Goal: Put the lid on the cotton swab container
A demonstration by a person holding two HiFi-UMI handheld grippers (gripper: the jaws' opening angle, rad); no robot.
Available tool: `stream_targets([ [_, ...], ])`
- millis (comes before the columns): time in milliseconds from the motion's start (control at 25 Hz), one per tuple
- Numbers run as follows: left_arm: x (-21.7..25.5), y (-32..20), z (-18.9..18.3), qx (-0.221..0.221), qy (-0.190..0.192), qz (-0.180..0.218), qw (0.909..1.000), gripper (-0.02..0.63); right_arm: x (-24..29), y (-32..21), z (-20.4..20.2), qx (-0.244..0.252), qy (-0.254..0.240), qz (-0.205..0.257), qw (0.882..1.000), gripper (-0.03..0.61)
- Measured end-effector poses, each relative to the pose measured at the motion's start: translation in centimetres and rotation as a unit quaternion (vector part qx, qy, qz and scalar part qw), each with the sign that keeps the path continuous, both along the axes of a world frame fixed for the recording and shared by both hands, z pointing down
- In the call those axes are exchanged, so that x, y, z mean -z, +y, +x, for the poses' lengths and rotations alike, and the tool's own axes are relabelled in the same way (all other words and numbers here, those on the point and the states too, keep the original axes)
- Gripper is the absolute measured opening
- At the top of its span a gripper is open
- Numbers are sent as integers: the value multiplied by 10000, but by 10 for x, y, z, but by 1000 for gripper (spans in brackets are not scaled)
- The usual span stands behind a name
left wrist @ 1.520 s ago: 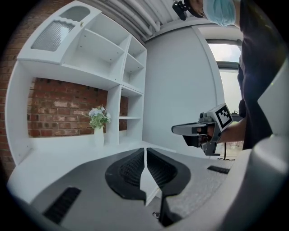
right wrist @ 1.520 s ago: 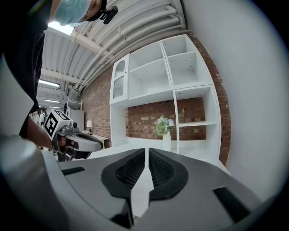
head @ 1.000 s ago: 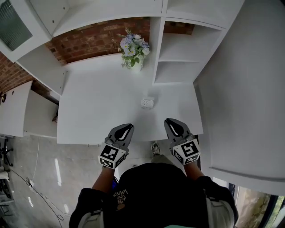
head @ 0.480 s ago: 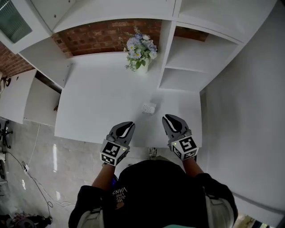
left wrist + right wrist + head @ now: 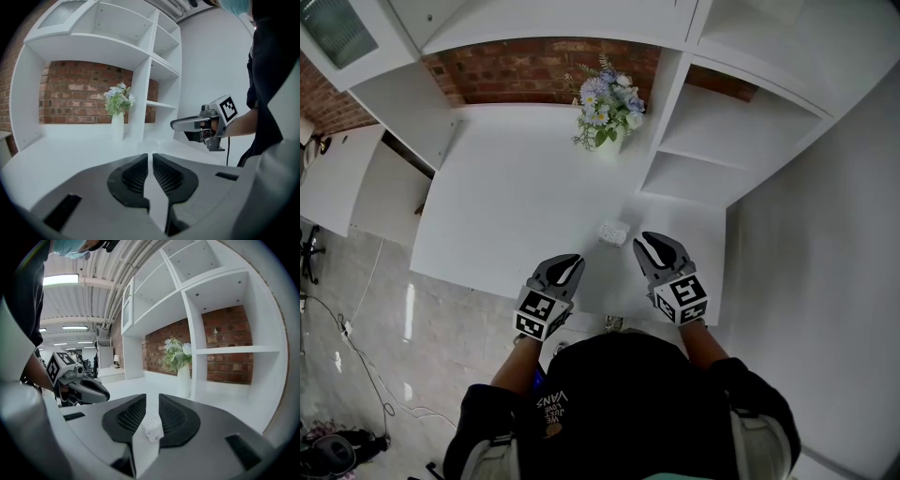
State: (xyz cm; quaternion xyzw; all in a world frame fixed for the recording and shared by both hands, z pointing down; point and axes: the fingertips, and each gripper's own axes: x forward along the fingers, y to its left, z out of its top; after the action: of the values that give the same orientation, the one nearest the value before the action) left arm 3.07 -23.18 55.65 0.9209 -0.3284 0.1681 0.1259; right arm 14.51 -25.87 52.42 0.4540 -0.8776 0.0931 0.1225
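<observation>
A small white cotton swab container [image 5: 613, 232] stands on the white desk [image 5: 516, 206], near its front edge. In the right gripper view the container [image 5: 151, 427] shows a dotted top and a printed side, framed by the gap between the jaws. I cannot make out a separate lid. My right gripper [image 5: 643, 241] is slightly open, its tips just right of the container and apart from it. My left gripper [image 5: 572, 262] hovers at the desk's front edge, left of the container, with its jaws [image 5: 150, 155] almost together and nothing between them.
A white vase of blue and white flowers [image 5: 609, 108] stands at the back of the desk against a brick wall [image 5: 544, 70]. White shelving [image 5: 722, 141] rises on the right, with a cabinet [image 5: 356, 187] to the left. Grey floor [image 5: 394, 328] lies below the desk's edge.
My right gripper has moved forward and to the left, closer to the container. The left gripper stays at the desk's edge. The head view has shifted, so the desk sits differently in frame.
</observation>
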Motion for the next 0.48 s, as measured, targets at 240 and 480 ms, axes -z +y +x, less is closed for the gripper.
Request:
stream_targets([
  [240,-13,-6,7,166,-27,-111,9998,31,-13,-19,2,105,-60,-186,9998,60],
  [480,-17,-7,14,273,2,-168,9995,37,-29,-42,-3,253,-145,-548,9981,88],
])
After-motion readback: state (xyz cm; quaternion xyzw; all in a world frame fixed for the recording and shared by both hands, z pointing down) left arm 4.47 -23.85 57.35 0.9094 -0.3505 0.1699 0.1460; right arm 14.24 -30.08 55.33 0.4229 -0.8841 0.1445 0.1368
